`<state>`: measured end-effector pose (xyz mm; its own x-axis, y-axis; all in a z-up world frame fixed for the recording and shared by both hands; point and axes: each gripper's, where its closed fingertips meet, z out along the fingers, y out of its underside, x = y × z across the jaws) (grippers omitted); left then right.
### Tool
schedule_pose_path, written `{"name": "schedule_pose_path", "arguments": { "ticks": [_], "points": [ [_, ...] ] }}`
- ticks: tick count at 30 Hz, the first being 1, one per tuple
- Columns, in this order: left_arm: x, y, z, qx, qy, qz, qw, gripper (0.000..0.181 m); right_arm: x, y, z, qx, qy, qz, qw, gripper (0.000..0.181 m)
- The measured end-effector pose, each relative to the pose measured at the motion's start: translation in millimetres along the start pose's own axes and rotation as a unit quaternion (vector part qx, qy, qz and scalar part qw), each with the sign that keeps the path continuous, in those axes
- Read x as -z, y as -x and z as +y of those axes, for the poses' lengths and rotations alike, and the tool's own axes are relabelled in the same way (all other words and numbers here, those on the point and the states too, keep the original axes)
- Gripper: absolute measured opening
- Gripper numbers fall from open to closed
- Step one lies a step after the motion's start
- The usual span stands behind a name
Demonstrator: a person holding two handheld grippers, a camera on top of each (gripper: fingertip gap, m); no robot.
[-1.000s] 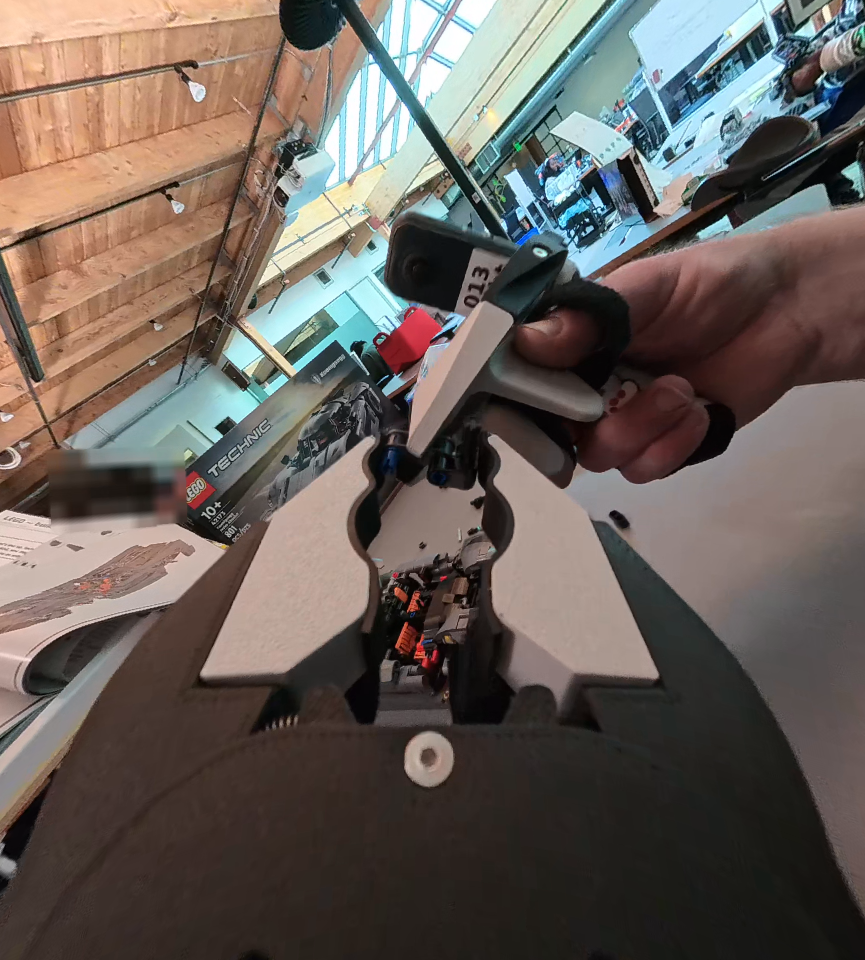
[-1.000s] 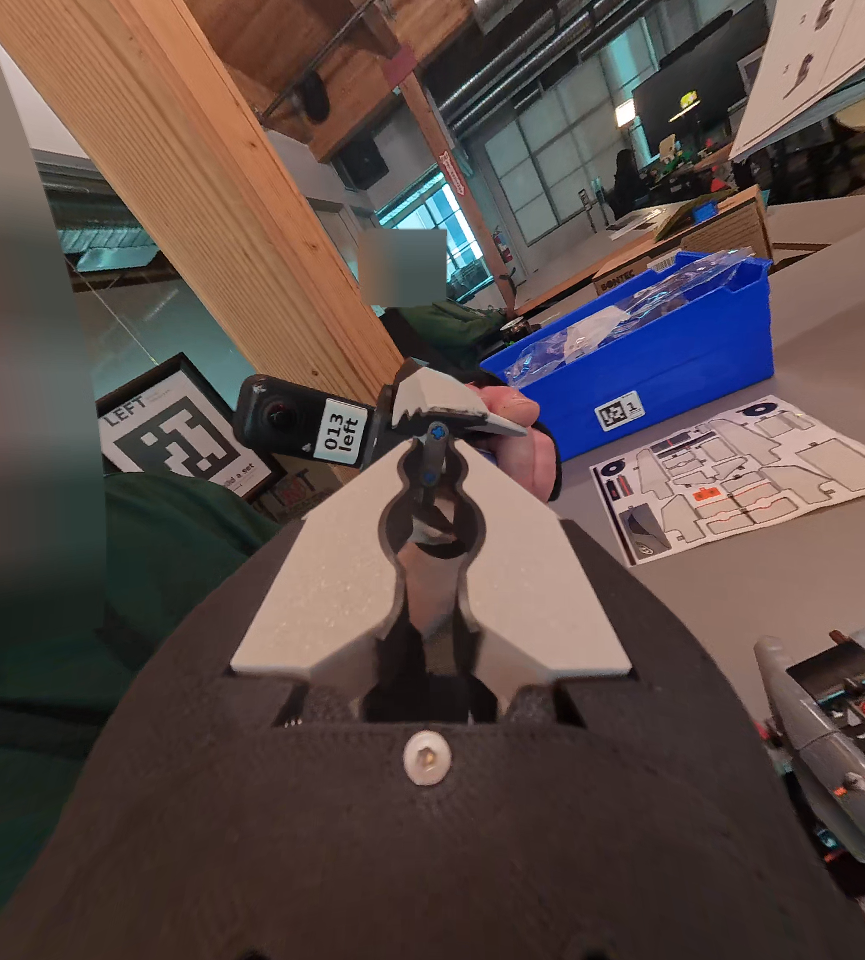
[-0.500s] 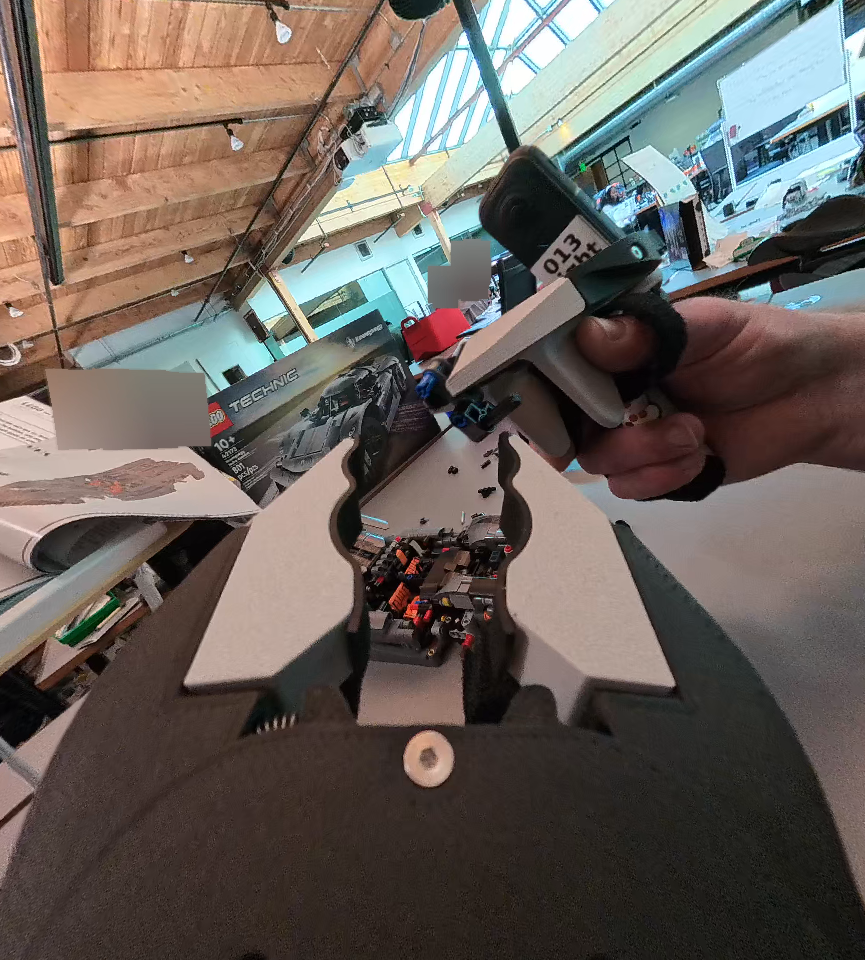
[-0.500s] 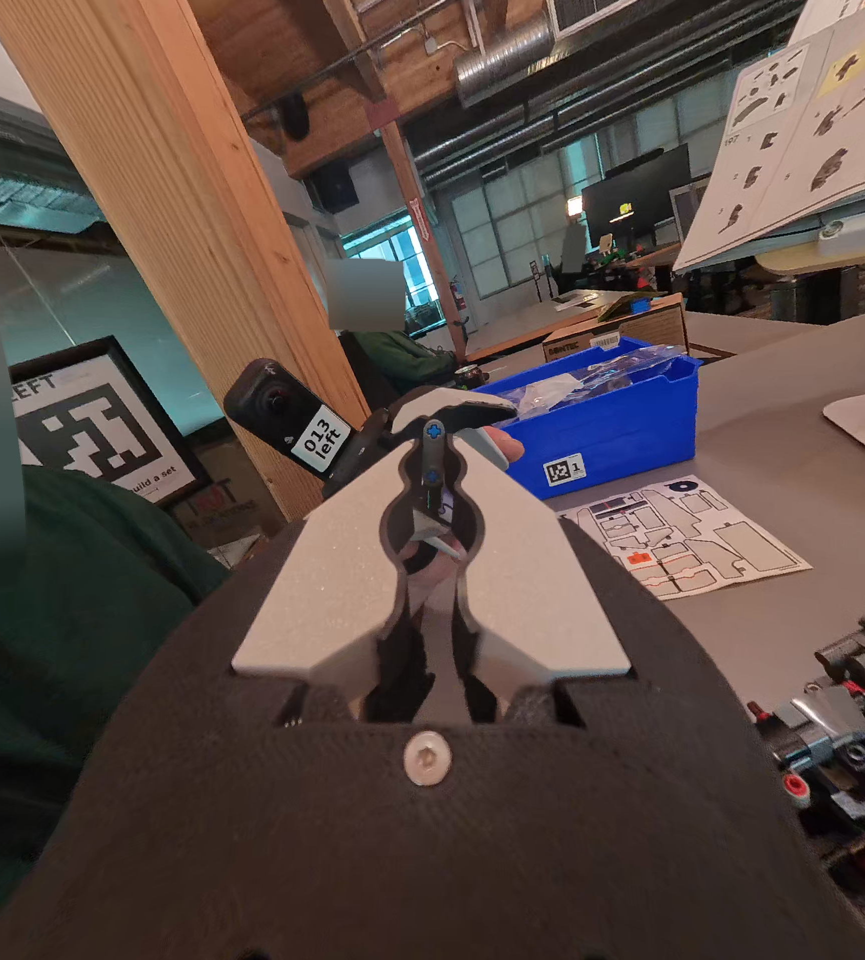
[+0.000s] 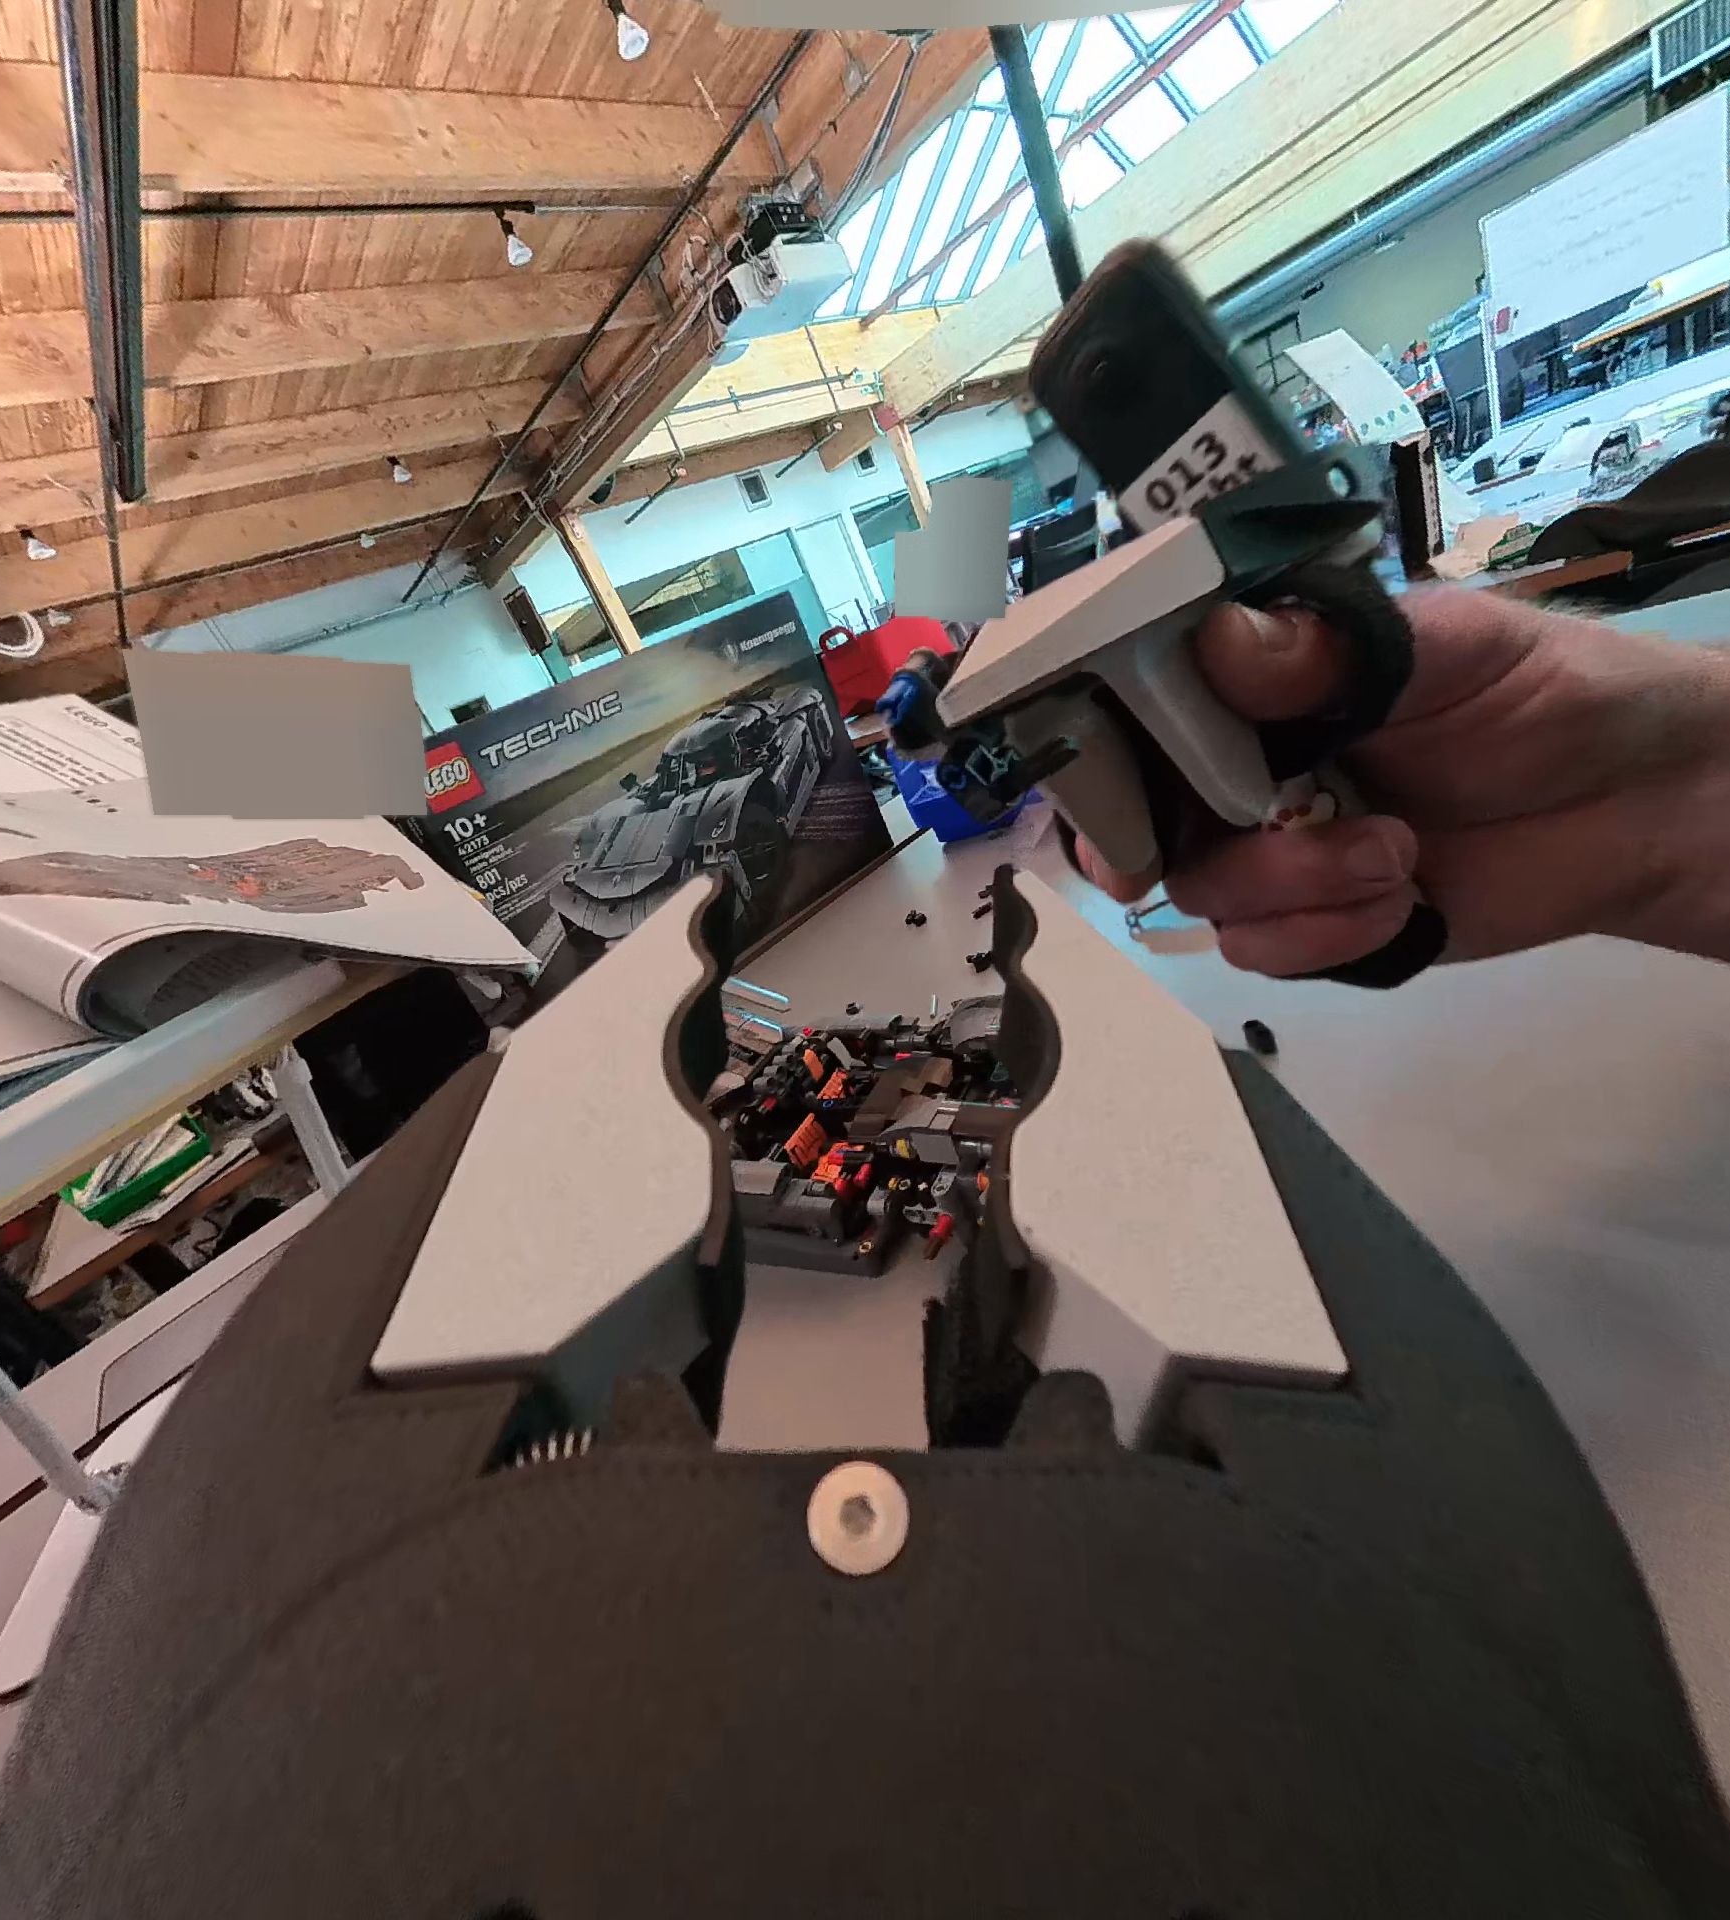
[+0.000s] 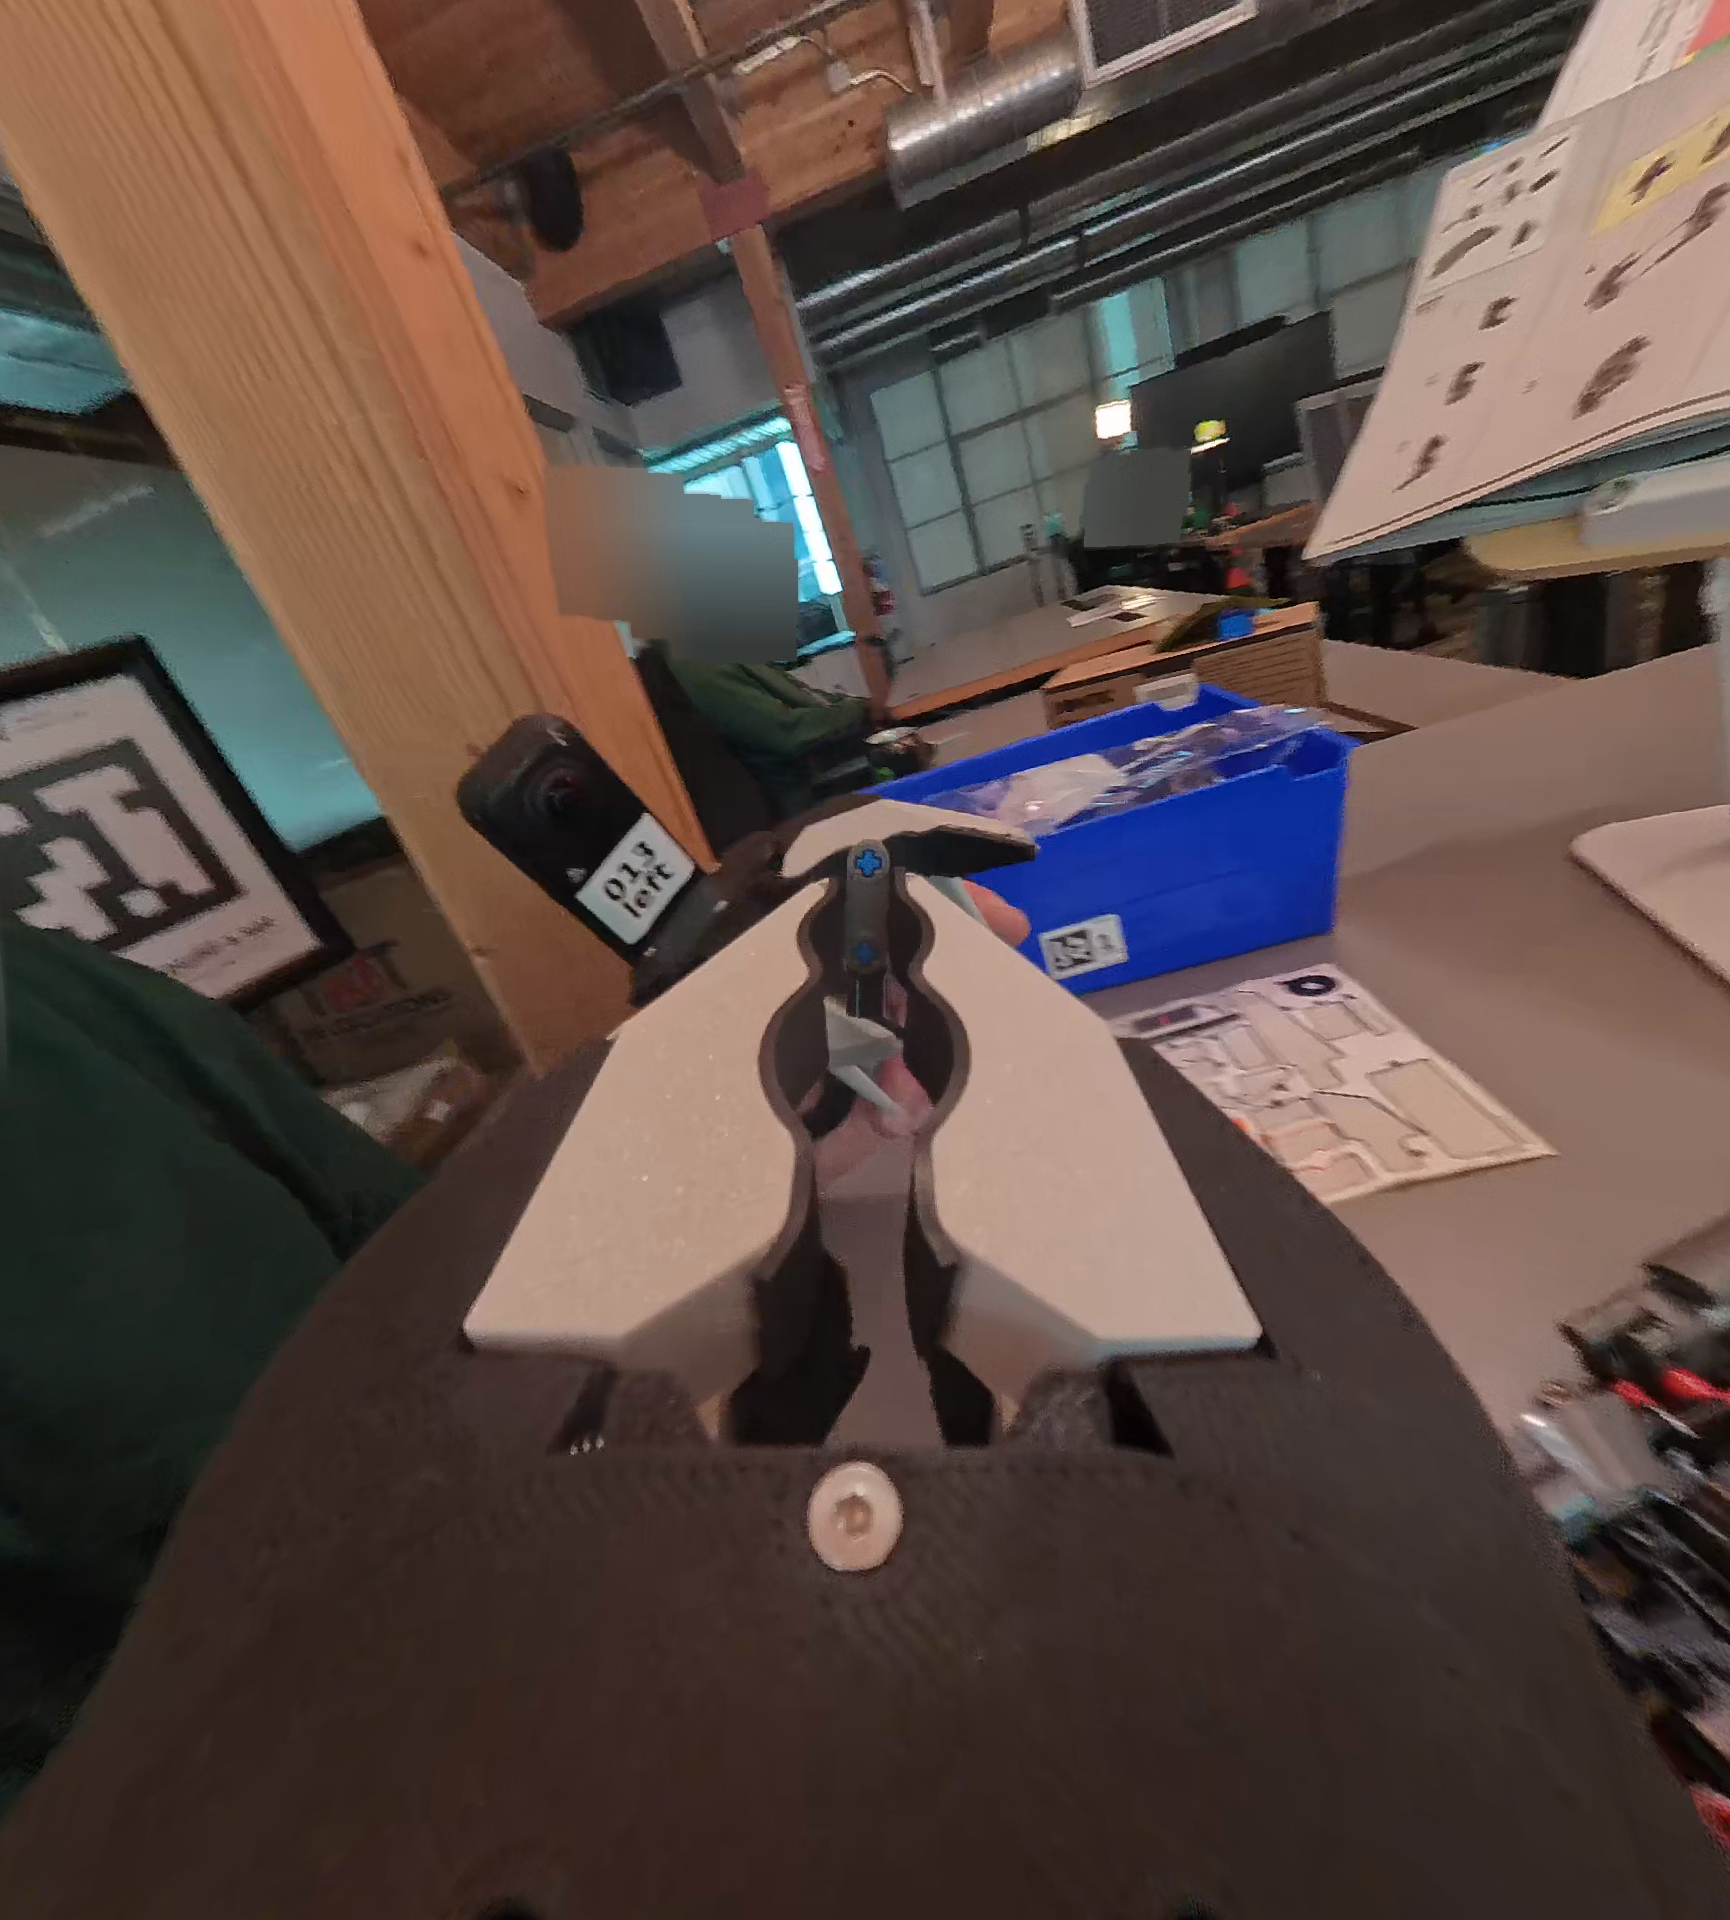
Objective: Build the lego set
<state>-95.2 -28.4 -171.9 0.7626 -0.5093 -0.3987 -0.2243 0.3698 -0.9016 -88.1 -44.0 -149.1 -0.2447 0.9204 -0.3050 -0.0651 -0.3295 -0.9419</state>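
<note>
My left gripper (image 5: pixel 856 914) is open and empty, held above the table. Between its fingers I see the partly built grey, black and orange lego car (image 5: pixel 871 1132) on the table. My right gripper (image 5: pixel 954 743), held by a hand at the upper right, is shut on a dark grey beam with blue pins (image 5: pixel 986 774). In the right wrist view the right gripper (image 6: pixel 866 899) pinches that beam (image 6: pixel 866 920) upright at its tips. The left gripper (image 6: pixel 913 836) is just beyond it. The car (image 6: pixel 1723 1455) is blurred at the lower right.
The set's box (image 5: pixel 653 790) stands behind the car. An open instruction booklet (image 5: pixel 165 914) lies on a raised stand at the left. A blue bin of bags (image 6: pixel 1152 831) and a sticker sheet (image 6: pixel 1339 1081) are on the grey table. Small black pins (image 5: pixel 913 920) lie loose. The grippers are tip to tip, or close to it.
My left gripper has opened wider and drawn back from the right gripper, tilting down toward the car. The right gripper has risen to the upper right, still holding the beam.
</note>
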Motion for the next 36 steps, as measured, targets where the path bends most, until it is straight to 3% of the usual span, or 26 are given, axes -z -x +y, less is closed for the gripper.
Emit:
{"name": "schedule_pose_path", "arguments": {
  "ticks": [4, 7, 9, 14, 20, 25, 31, 36],
  "points": [
    [0, 3, 11, 0.005, 0.011, -0.006, 1.000, 0.048, 24, -29, -5, 0.120, 0.026, 0.159, 0.980, 0.006],
    [-2, 5, 14, 0.011, 0.013, -0.007, 1.000, 0.048, 48, -42, -15, 0.220, 0.037, 0.267, 0.937, 0.006],
    [-2, 5, 14, 0.013, 0.012, -0.007, 1.000, 0.048, 60, -44, -22, 0.254, 0.031, 0.304, 0.918, 0.006],
    [-9, -1, 6, 0.009, 0.013, 0.001, 1.000, 0.045, 71, -36, -35, 0.278, -0.003, 0.324, 0.904, 0.006],
    [-38, -32, -10, 0.032, 0.020, 0.048, 0.998, 0.037, 63, -27, -33, 0.231, -0.031, 0.282, 0.931, 0.006],
    [-56, -43, -12, 0.048, 0.026, 0.047, 0.997, 0.032, 58, -23, -28, 0.239, -0.028, 0.280, 0.930, 0.006],
    [-56, -41, -13, 0.050, 0.020, 0.032, 0.998, 0.016, 46, -19, -22, 0.258, -0.009, 0.276, 0.926, 0.006],
    [-47, -33, -16, 0.056, 0.001, 0.022, 0.998, 0.027, 37, -13, -24, 0.205, -0.035, 0.228, 0.951, 0.006]
  ]
}}
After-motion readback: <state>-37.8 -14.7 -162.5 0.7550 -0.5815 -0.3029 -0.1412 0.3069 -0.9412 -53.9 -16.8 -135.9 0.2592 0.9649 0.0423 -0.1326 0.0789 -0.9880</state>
